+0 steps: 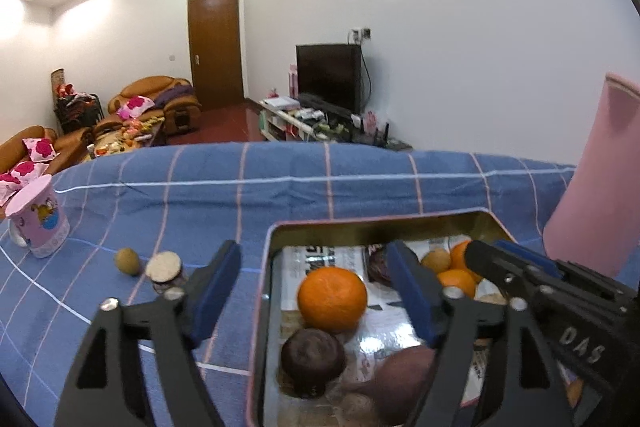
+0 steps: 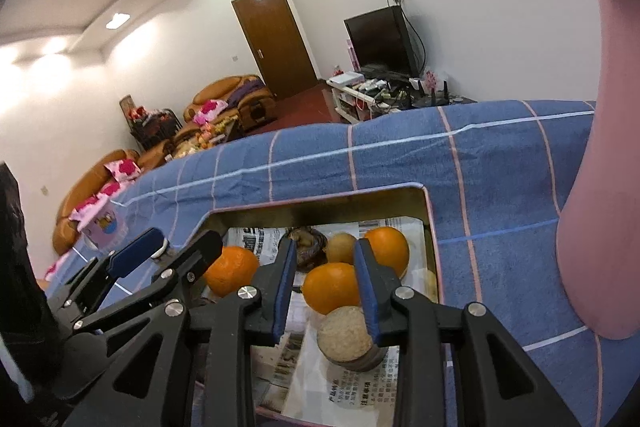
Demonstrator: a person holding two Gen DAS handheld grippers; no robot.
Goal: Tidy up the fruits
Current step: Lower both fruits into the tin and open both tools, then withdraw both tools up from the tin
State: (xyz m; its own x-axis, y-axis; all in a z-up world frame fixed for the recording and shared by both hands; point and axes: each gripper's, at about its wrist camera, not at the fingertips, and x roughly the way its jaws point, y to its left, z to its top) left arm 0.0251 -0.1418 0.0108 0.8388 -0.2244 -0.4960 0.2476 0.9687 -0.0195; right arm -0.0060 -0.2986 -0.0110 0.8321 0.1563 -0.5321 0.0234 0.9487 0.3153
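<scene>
A metal tin [image 1: 276,227] lined with newspaper sits on the blue checked cloth [image 1: 200,195]. It holds an orange [image 1: 332,298], a dark round fruit [image 1: 312,355], a purple sweet potato [image 1: 404,383] and more oranges [image 2: 332,287]. My left gripper [image 1: 316,283] is open over the tin's left rim, around the orange. My right gripper [image 2: 326,279] is open over the tin; a cut sweet potato piece [image 2: 346,333] lies between its fingers, whether they touch it I cannot tell. On the cloth left of the tin lie a kiwi [image 1: 127,261] and another cut sweet potato piece [image 1: 165,269].
A pink cartoon cup [image 1: 38,223] stands at the cloth's left. A tall pink object [image 1: 592,195] stands right of the tin, also in the right wrist view [image 2: 600,187]. Sofas, a door and a TV stand lie beyond the far edge.
</scene>
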